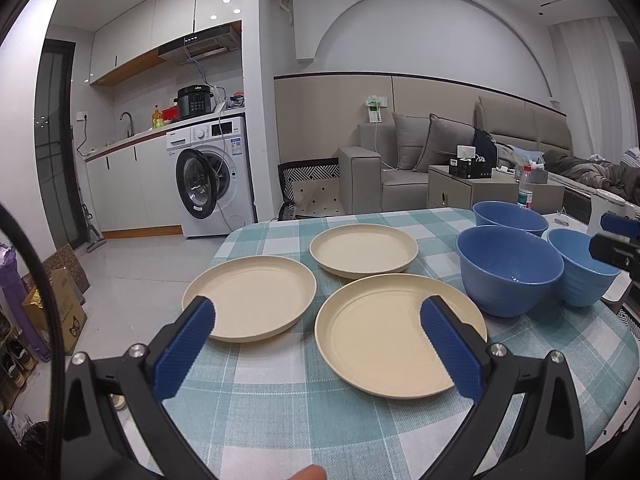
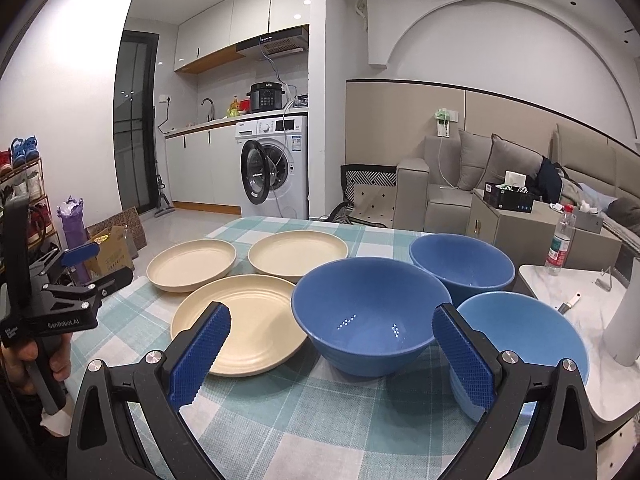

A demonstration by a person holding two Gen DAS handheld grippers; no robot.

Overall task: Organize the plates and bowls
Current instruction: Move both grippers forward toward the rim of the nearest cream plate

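Three plates (image 1: 400, 336) sit spread at 9 o'clock, three bowls (image 2: 368, 316) at 3, all unstacked w/ both grippers, left (image 1: 318, 344) & right (image 2: 330, 354), gaping empty, prob. poised to stack.

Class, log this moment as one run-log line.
left gripper: open, empty | right gripper: open, empty | plates: three, unstacked | bowls: three, unstacked | tablecloth: checked
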